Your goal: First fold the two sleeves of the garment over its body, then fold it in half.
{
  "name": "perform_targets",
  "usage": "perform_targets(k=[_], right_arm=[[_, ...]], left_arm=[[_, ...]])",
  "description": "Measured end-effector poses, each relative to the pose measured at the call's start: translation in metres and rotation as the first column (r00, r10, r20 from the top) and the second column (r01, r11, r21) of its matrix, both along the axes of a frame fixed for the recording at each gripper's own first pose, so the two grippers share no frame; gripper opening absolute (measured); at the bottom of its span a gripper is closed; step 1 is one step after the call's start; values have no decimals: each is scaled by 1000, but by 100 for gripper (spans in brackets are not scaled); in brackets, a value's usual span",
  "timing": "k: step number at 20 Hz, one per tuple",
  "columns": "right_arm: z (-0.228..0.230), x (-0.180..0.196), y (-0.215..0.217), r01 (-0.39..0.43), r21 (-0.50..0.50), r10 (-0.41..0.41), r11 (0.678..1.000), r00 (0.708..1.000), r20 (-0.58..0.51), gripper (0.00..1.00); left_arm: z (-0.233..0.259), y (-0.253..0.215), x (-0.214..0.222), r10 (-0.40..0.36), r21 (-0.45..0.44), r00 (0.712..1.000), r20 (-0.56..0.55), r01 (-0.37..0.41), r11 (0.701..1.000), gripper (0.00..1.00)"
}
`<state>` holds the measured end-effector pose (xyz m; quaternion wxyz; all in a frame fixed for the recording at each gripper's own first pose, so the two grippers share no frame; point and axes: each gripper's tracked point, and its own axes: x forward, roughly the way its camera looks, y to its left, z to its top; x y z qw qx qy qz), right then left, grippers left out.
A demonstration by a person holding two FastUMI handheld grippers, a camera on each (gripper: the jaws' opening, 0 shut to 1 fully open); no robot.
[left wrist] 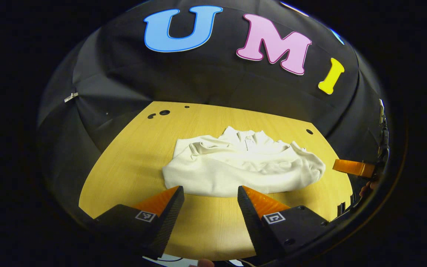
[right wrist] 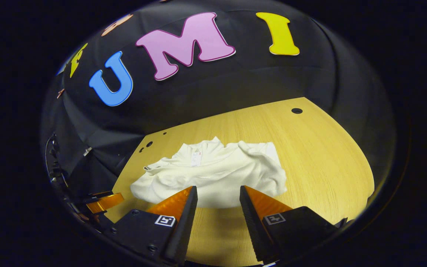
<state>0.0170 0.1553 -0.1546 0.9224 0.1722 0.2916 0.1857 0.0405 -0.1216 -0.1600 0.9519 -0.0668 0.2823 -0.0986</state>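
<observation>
Left gripper view, nearest: the left gripper (left wrist: 210, 193), one of two, has its two fingers spread apart with nothing between them, hovering above bare table just short of the garment's near hem.
Right gripper view, nearest: the right gripper (right wrist: 218, 193) likewise has its two fingers parted and empty, their tips over the garment's near edge; whether they touch the cloth cannot be told.
Garment: one cream garment (left wrist: 243, 167) lies on the table, roughly in the middle, collar turned toward the far wall, with both sleeves already folded in over the body and the cloth rumpled.
Table: one light wooden table (left wrist: 132, 155) with a few small dark holes near its far corners.
Wall: black cloth (left wrist: 198, 78) hangs behind the table.
Seen from the left gripper view alone: a finger of the right gripper (left wrist: 352, 167) at the right edge, near the garment's side, plus a small clip (left wrist: 70, 97) on the cloth wall.
Seen from the right gripper view alone: a finger of the left gripper (right wrist: 104, 202) low at the left edge, and a white label (right wrist: 196, 158) inside the garment's collar.
</observation>
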Motion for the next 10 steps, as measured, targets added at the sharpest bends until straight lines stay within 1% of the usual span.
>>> perform_targets(k=[2, 6, 10], right_arm=[[-7, -4, 6, -24, -2, 24, 1000, 999, -33, 71], [-14, -2, 8, -37, -19, 36, 999, 998, -55, 71], [-10, 8, 12, -47, -23, 46, 999, 998, -47, 71]], left_arm=[[-3, -4, -7, -10, 2, 1000, -12, 10, 1000, 90], [-11, -11, -13, -37, 14, 999, -33, 37, 999, 90], [-10, -11, -14, -33, -1, 999, -38, 33, 999, 90]])
